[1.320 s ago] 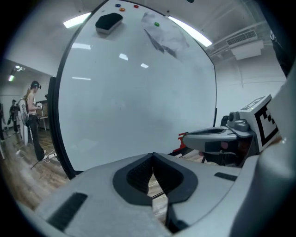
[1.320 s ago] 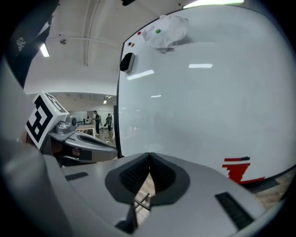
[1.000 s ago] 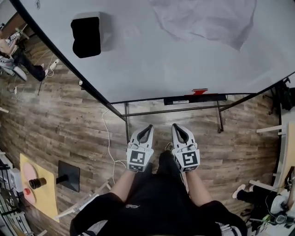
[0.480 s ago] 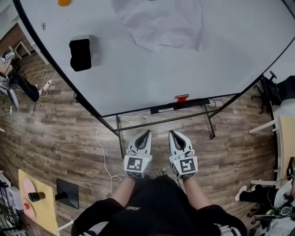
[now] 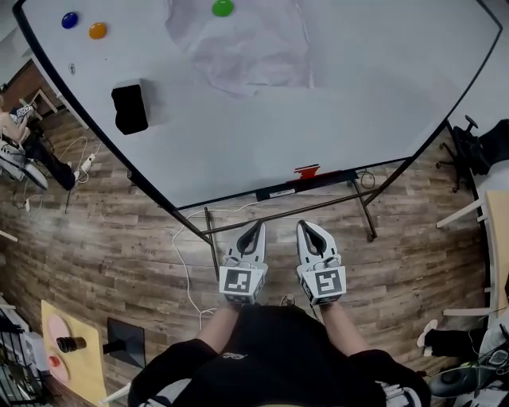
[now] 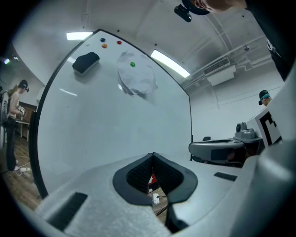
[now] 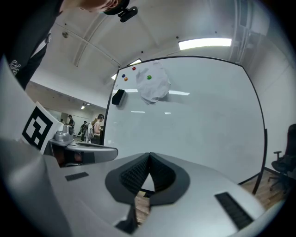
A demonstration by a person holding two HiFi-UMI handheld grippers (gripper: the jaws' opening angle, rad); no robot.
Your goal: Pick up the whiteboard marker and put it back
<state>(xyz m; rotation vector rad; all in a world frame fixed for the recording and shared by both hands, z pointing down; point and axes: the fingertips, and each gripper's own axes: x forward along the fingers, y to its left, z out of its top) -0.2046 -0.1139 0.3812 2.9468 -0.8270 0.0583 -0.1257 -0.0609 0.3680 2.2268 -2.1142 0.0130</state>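
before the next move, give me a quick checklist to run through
1. Left claw empty: ok, shut on nothing.
2. Right claw empty: ok, shut on nothing.
3. Claws open for a grasp: not ok.
4. Marker located: cannot tell; a red thing on the tray may be it.
5. Claws facing the board: ok.

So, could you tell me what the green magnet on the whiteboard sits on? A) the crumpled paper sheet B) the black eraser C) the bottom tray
A: the green magnet lies at the top of the crumpled paper sheet, apart from the black eraser.
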